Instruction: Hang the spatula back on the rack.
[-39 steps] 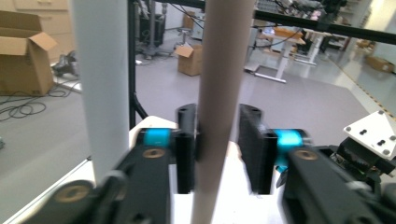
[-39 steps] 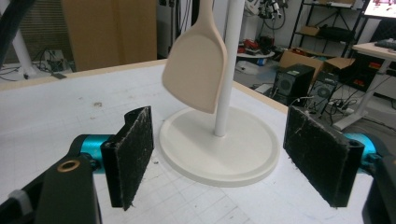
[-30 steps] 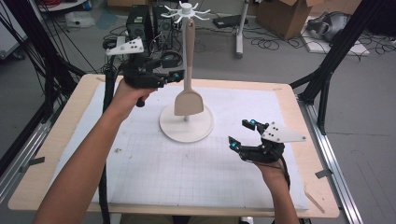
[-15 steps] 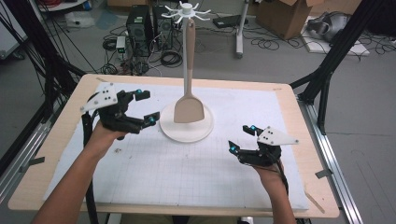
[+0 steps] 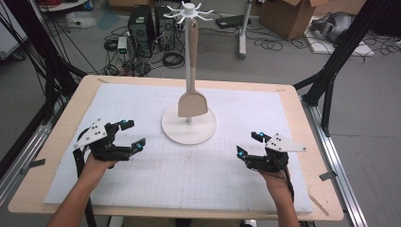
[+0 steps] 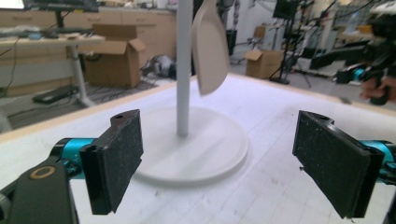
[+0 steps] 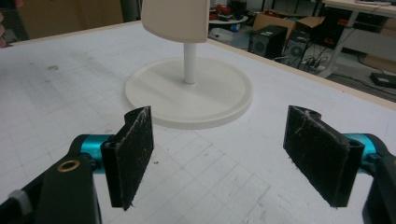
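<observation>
A spatula is hung from one of the hooks at the top of a white stand, so that its blade dangles just above the round base and close beside the pole. It is carried by the hook alone; nothing else is touching it. The stand is set near the middle of the surface, towards its far side, where it can be reached equally from either hand.

The left gripper is held low over the white mat at the near left, well apart from the stand. Its jaws have just been opening and are now spread wide, with nothing between them; in the left gripper view the pads frame the base and the hanging blade, which suggests the tool is simply kept pointed at the work while idle.

The right gripper is held low at the near right, likewise well apart from the stand. Its jaws are spread and empty too, and through them the base is seen ahead.

Both hands are placed symmetrically at the near edge, judged to be a resting pose, with the spatula already hung and left free.
</observation>
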The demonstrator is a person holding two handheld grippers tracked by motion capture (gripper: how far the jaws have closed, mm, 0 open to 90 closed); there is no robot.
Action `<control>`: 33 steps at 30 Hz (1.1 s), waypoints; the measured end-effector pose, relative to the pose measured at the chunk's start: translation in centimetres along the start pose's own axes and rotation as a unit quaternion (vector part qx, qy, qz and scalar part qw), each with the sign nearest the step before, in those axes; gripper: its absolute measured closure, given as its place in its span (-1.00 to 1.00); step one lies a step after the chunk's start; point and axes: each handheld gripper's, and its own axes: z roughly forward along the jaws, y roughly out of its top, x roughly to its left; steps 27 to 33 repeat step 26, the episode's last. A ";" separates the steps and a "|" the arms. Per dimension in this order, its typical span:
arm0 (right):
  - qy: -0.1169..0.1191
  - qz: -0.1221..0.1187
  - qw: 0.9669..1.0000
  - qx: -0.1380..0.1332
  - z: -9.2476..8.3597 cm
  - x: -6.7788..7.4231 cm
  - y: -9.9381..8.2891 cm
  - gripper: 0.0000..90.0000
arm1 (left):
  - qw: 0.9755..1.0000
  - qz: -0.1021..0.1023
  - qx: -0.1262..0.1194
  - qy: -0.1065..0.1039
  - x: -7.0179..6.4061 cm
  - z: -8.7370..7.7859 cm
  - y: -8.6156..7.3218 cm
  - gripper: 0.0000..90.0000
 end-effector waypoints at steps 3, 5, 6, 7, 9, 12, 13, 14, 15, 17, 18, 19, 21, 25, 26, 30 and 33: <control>-0.004 0.006 1.000 0.002 0.0 0.2 -0.2 -0.47 | 1.000 -0.005 -0.002 0.008 0.0 -0.3 -0.4 -0.63; -0.006 0.004 1.000 0.002 0.0 0.4 -0.2 -0.48 | 1.000 -0.008 -0.002 0.008 -0.1 -0.4 -0.5 -0.63; -0.007 0.003 1.000 0.001 -0.1 0.5 -0.2 -0.48 | 1.000 -0.008 -0.002 0.008 -0.2 -0.4 -0.5 -0.63; -0.007 0.003 1.000 0.000 -0.1 0.6 -0.2 -0.48 | 1.000 -0.007 0.001 0.009 -0.3 -0.4 -0.5 -0.63; -0.007 0.004 1.000 -0.001 -0.2 0.7 -0.2 -0.48 | 1.000 -0.006 0.004 0.008 -0.4 -0.2 -0.6 -0.63; -0.007 0.004 1.000 -0.003 -0.2 0.7 -0.2 -0.48 | 1.000 -0.006 0.006 0.006 -0.7 -0.1 -0.9 -0.63; -0.006 0.003 1.000 -0.003 -0.2 0.6 -0.1 -0.48 | 1.000 -0.006 0.006 0.006 -0.7 0.0 -1.0 -0.63; -0.006 0.004 1.000 -0.004 -0.2 0.6 -0.1 -0.48 | 1.000 -0.010 0.007 0.007 -0.8 0.0 -1.1 -0.63; -0.005 0.004 1.000 -0.005 -0.2 0.6 -0.1 -0.48 | 1.000 -0.012 0.009 0.007 -0.9 0.0 -1.2 -0.63; -0.006 0.004 1.000 -0.007 -0.3 0.5 -0.2 -0.48 | 1.000 -0.015 0.011 0.009 -1.0 0.1 -1.6 -0.63; -0.006 0.004 1.000 -0.005 -0.4 0.5 -0.2 -0.48 | 1.000 -0.014 0.013 0.008 -1.1 0.1 -1.8 -0.63; -0.005 0.007 1.000 -0.005 -0.4 0.5 -0.2 -0.48 | 1.000 -0.014 0.013 0.011 -1.2 0.1 -2.0 -0.63; -0.006 0.008 1.000 -0.003 -0.5 0.4 -0.3 -0.48 | 1.000 -0.017 0.013 0.014 -1.2 0.1 -2.3 -0.63; -0.009 0.011 1.000 -0.001 -0.5 0.4 -0.5 -0.48 | 1.000 -0.023 0.011 0.016 -1.1 0.0 -2.4 -0.63; -0.009 0.010 1.000 -0.001 -0.6 0.4 -0.6 -0.48 | 1.000 -0.023 0.009 0.016 -1.0 -0.1 -2.3 -0.63; -0.009 0.010 1.000 -0.001 -0.6 0.4 -0.6 -0.48 | 1.000 -0.023 0.009 0.016 -1.0 -0.1 -2.3 -0.63; -0.009 0.010 1.000 -0.001 -0.6 0.4 -0.6 -0.48 | 1.000 -0.023 0.009 0.016 -1.0 -0.1 -2.3 -0.63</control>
